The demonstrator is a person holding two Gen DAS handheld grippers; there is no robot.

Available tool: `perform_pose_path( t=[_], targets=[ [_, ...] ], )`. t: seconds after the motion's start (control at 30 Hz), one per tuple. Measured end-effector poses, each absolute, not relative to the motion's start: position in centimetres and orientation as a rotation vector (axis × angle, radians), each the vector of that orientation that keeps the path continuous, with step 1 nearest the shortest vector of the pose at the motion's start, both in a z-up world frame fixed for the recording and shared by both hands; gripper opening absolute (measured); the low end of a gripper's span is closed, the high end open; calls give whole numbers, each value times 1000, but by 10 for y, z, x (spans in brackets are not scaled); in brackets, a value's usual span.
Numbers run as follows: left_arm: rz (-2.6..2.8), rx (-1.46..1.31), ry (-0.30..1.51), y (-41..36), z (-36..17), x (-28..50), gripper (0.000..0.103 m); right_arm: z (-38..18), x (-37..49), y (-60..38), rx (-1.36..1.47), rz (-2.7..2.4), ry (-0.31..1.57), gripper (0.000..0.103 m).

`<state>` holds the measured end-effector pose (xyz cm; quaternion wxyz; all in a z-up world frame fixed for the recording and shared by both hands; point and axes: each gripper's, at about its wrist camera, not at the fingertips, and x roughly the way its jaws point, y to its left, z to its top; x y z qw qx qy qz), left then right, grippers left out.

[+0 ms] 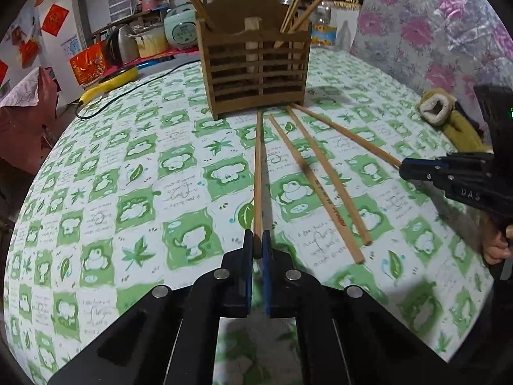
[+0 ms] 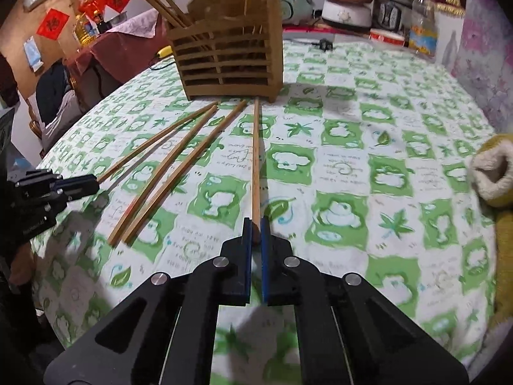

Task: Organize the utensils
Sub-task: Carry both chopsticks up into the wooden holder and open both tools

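A brown slatted wooden holder (image 1: 256,70) stands on the table with several chopsticks upright in it; it also shows in the right wrist view (image 2: 229,64). My left gripper (image 1: 257,240) is shut on the near end of a chopstick (image 1: 258,166) that lies pointing at the holder. My right gripper (image 2: 255,226) is shut on the near end of another chopstick (image 2: 256,154). Two loose chopsticks (image 1: 315,179) lie between them on the green-patterned cloth, also in the right wrist view (image 2: 166,173). The right gripper shows in the left view (image 1: 407,168), the left gripper in the right view (image 2: 93,181).
A yellow fleece-lined glove (image 2: 493,176) lies at the table's right edge. A black cable (image 1: 128,93) and a yellow object (image 1: 109,85) lie at the far left. Kettles, cookers and a bottle (image 2: 423,29) stand behind the table.
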<state>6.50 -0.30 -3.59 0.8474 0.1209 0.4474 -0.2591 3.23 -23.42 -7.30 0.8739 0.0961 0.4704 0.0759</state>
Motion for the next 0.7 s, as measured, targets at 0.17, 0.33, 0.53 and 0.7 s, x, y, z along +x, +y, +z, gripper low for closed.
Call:
perform_pose_path(
  t=[0.17, 0.33, 0.53, 0.7],
  targets=[
    [-521, 237, 870, 6, -5, 55, 6, -37, 12, -240, 178, 147, 874, 6],
    [-523, 196, 779, 5, 42, 60, 6, 10, 10, -254, 210, 130, 735, 6],
    [-512, 179, 693, -11, 91, 84, 6, 55, 37, -267, 238, 116, 636, 6],
    [-532, 140, 649, -24, 129, 110, 6, 90, 63, -268, 259, 132, 574, 6]
  ],
)
